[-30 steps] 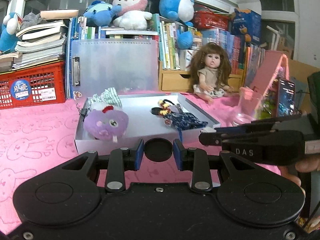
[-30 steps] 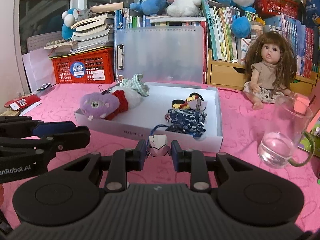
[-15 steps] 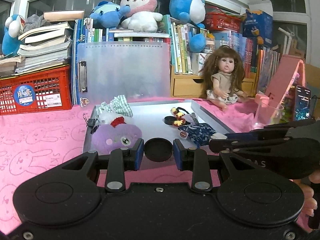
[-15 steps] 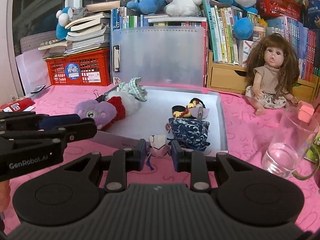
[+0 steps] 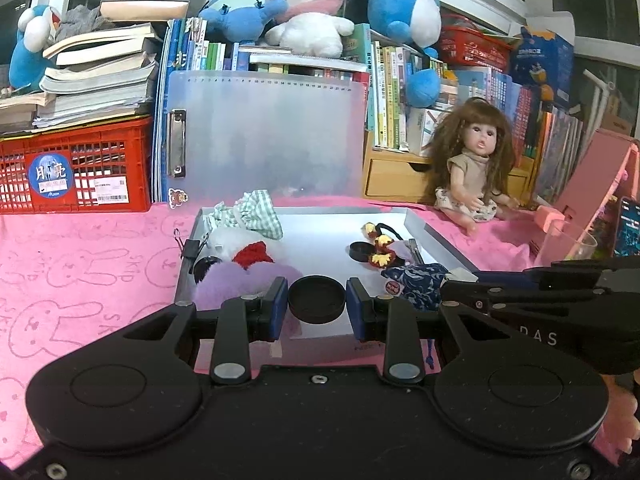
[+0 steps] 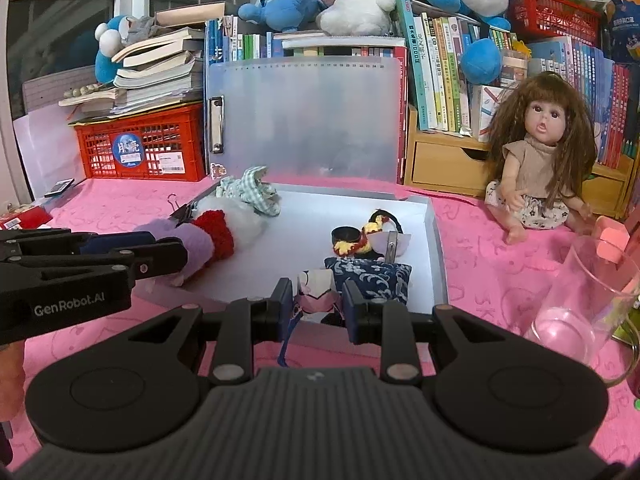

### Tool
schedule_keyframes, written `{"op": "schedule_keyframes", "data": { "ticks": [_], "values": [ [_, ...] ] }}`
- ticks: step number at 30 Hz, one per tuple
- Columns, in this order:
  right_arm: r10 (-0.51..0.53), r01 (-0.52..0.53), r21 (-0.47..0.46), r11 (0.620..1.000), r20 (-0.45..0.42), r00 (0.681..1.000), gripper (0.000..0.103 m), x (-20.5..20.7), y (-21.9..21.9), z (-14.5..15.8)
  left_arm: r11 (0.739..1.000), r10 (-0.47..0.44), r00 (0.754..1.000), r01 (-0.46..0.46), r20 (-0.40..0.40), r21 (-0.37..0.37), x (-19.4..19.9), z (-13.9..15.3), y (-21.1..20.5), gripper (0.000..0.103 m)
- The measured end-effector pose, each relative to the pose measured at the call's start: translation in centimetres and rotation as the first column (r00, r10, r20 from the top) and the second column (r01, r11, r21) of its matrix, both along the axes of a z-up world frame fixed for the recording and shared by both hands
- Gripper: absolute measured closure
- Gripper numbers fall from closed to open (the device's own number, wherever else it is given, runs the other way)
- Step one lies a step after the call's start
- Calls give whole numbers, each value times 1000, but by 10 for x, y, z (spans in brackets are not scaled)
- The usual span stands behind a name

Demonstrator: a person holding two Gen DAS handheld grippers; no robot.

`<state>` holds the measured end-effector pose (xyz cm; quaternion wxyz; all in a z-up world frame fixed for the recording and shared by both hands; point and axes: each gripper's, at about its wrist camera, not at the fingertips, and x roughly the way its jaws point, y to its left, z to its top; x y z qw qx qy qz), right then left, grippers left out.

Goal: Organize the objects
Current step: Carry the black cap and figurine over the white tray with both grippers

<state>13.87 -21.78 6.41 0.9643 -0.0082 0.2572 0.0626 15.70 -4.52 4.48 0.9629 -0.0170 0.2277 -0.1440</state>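
My left gripper (image 5: 317, 305) is shut on a round black lid (image 5: 317, 299), held just over the front edge of the white tray (image 5: 434, 240). My right gripper (image 6: 316, 304) is shut on a small pink and white figure charm (image 6: 316, 294) with a blue cord hanging below, at the tray's (image 6: 434, 240) front right. Inside the tray lie a purple plush (image 6: 188, 244), a white plush with a red bow (image 5: 248, 246), a green checked cloth (image 5: 250, 216), a blue patterned pouch (image 6: 370, 280) and a black round case with yellow-red hair ties (image 6: 352, 238).
A doll (image 6: 538, 160) sits at the back right of the pink cloth. A glass jug (image 6: 580, 296) stands at the right. Behind are a red crate (image 5: 76, 168), a clear clipboard (image 5: 264, 136), books and plush toys. A person's hand (image 5: 618, 412) shows low right.
Both grippers have moved forward toward the tray with their loads still gripped; the tray and its contents appear larger and nearer, and the two grippers now sit over its front edge.
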Motion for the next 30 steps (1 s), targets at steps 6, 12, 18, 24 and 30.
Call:
{"op": "schedule_keyframes", "data": {
  "ticks": [6,12,18,24,30],
  "values": [
    [-20,20,5,1000,-13,1000,72,10,-2,-2,1000,25,1000,-25,-15,-3,13,-3,2,73],
    [-39,39,15,999,-40,998,72,21,-7,-6,1000,25,1000,-25,-2,15,19,-3,0,73],
    [-60,61,18,998,-58,997,72,30,-11,-9,999,40,999,-40,-11,0,31,-4,0,73],
    [-66,67,14,998,-74,995,72,35,-14,-13,999,40,999,-40,-4,17,35,-7,-3,73],
    [-64,65,23,998,-74,995,72,35,-18,-14,999,36,999,-36,0,19,37,-10,-6,73]
  ]
}}
